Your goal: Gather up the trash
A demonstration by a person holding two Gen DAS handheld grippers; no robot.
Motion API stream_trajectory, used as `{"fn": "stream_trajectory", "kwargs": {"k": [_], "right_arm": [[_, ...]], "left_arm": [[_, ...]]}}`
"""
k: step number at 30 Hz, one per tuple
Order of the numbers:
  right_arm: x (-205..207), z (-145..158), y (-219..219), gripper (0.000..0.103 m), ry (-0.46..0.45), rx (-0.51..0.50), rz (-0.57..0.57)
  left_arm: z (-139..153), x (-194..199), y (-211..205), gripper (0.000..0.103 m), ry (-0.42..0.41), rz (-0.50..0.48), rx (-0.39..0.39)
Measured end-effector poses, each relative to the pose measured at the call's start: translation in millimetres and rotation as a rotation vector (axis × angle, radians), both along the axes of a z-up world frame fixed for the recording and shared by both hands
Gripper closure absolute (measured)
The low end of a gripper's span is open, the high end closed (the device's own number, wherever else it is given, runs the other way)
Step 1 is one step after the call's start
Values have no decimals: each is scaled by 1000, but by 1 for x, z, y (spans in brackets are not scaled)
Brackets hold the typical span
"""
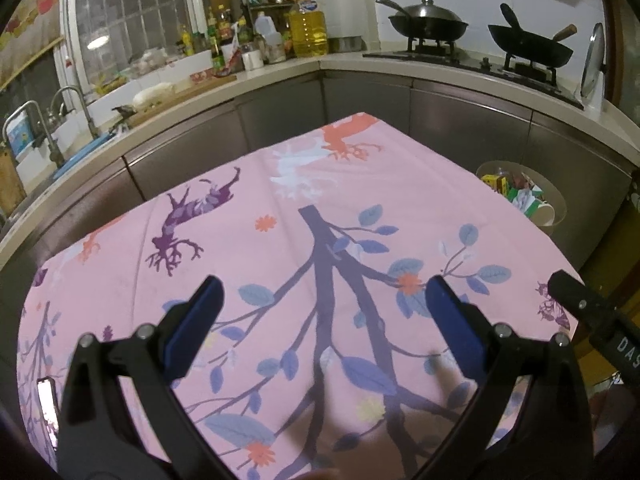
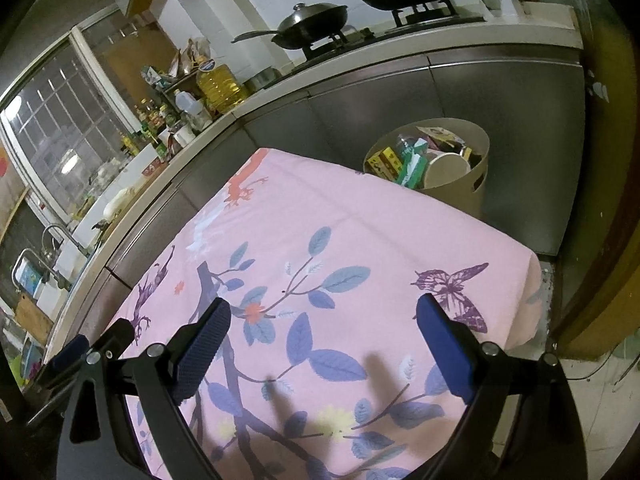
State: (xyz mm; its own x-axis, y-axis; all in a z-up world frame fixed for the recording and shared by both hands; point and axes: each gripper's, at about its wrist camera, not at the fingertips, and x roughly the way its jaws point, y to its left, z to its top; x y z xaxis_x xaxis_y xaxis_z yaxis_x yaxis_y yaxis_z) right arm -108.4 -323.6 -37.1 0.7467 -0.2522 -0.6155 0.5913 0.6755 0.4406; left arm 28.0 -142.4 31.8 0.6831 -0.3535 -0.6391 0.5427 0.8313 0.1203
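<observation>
Right wrist view is showing one beige trash bin standing on the floor past the far edge of the surface, packed with cartons, wrappers and a paper cup. It is sitting well ahead of the jaws and a little to their right. Both grippers are hovering over the pink floral cloth, side by side: the right gripper and the left gripper are each gaping wide, holding nothing. Two woks are resting on the stove behind.

Table under a pink leaf-and-butterfly printed cloth, smooth across its top.
</observation>
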Motion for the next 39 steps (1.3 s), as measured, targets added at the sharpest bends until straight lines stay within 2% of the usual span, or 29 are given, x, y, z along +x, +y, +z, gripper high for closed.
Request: {"fn": "stream_trajectory", "kwargs": {"k": [9, 23, 34, 39], "right_arm": [[1, 0, 0, 13, 5, 1, -7], [2, -2, 3, 13, -3, 13, 11], [3, -1, 6, 13, -6, -3, 32], [5, 0, 11, 13, 11, -13, 46]], "left_arm": [[0, 5, 6, 6, 23, -7, -36], [-2, 3, 6, 6, -1, 61, -8], [-6, 9, 7, 6, 21, 71, 3], [-12, 16, 9, 6, 64, 64, -12]]}}
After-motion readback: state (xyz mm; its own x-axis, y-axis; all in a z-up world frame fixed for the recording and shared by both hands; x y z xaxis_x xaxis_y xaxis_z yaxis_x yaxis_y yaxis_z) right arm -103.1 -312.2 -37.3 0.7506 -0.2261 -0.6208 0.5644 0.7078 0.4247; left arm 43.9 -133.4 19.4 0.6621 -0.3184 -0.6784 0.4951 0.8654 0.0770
